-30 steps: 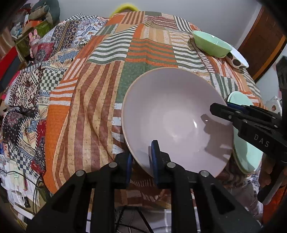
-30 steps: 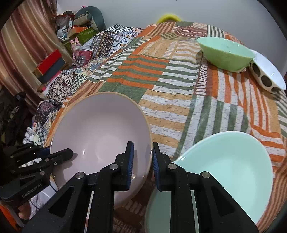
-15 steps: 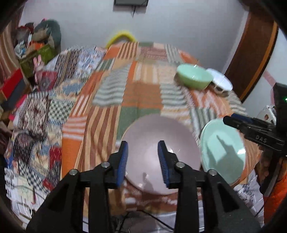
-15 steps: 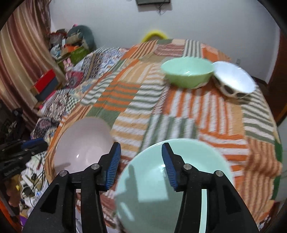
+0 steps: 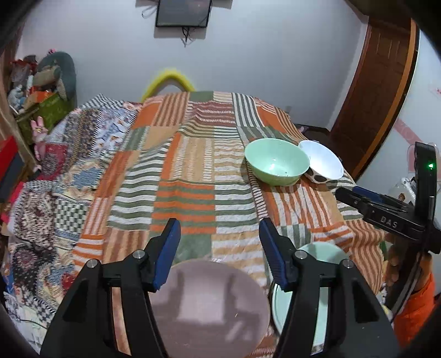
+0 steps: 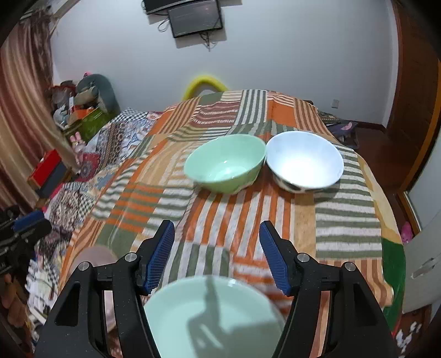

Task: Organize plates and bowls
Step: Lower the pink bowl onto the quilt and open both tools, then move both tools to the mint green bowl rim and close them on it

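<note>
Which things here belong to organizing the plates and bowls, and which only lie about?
For the job:
pink plate
mint plate
green bowl
white spotted bowl

Lying about:
wall screen
stuffed toy
red box

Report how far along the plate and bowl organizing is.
Done: pink plate and mint plate lie side by side at the near edge. In hand: nothing; left hand-held gripper and right hand-held gripper are opening, empty. Left: green bowl and white bowl, unstacked.
</note>
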